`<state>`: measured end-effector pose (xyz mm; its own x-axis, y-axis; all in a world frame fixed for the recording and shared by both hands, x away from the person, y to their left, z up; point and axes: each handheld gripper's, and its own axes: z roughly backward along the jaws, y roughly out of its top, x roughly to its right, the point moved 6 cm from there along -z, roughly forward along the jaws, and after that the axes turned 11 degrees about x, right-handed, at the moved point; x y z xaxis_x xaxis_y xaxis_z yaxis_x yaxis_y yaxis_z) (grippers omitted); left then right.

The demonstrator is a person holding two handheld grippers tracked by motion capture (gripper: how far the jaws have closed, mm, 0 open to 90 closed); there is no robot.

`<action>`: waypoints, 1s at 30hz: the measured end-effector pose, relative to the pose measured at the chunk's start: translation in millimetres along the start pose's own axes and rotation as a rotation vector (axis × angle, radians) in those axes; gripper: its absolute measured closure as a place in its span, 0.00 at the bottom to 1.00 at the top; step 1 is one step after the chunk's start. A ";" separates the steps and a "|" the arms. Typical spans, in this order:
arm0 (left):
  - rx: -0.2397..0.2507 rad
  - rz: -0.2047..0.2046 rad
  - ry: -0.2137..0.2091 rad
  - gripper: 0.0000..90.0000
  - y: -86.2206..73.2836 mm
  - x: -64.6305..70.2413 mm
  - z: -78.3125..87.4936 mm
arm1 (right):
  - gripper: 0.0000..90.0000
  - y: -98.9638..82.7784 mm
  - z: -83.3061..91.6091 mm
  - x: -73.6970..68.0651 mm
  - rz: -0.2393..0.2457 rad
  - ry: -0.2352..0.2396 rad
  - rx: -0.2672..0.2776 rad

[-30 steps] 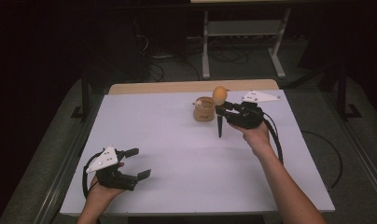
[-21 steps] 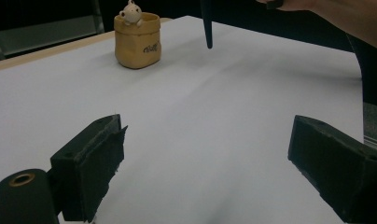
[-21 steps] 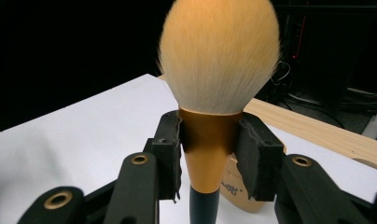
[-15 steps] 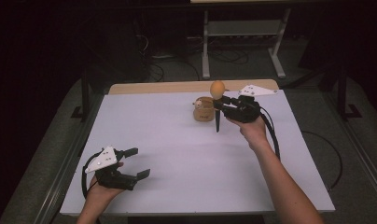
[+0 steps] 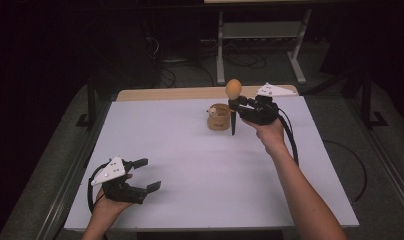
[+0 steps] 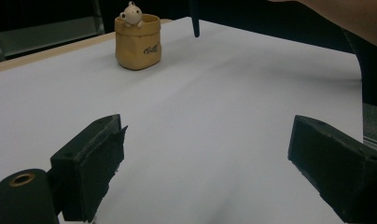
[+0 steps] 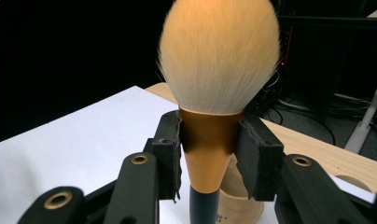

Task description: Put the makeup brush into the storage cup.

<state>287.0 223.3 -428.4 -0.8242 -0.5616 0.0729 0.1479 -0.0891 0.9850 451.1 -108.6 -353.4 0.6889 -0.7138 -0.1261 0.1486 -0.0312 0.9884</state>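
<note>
The makeup brush (image 7: 218, 60) stands upright in my right gripper (image 5: 238, 104), its pale, fluffy head on top and its dark handle pointing down toward the white table (image 5: 200, 170). My two black jaws press on the brush's gold ferrule from either side, so I am clamped firmly on it, as the right gripper view shows. In the high view the brush (image 5: 233, 89) hangs in the air at the far side of the table, its handle tip just above the surface and just beside the small tan cup (image 5: 218, 117), on the side nearer my right hand (image 5: 270, 135). That cup (image 6: 138, 42) stands upright on the table and has a little cream bear figure (image 6: 129, 13) peeking over its rim. My left gripper (image 5: 142, 175) sits low at the near left corner of the table, well apart from the cup and the brush, with its jaws spread wide and nothing between them; the left gripper view looks between them across the bare white top to the cup.
</note>
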 end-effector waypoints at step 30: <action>-0.003 0.000 0.001 0.11 -0.2 -0.3 0.2 | 0.68 14.8 -18.3 8.2 0.007 -0.030 0.024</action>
<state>287.2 223.6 -428.6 -0.8234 -0.5628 0.0723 0.1491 -0.0916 0.9846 471.9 -102.1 -341.4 0.6684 -0.7345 -0.1171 0.1265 -0.0429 0.9910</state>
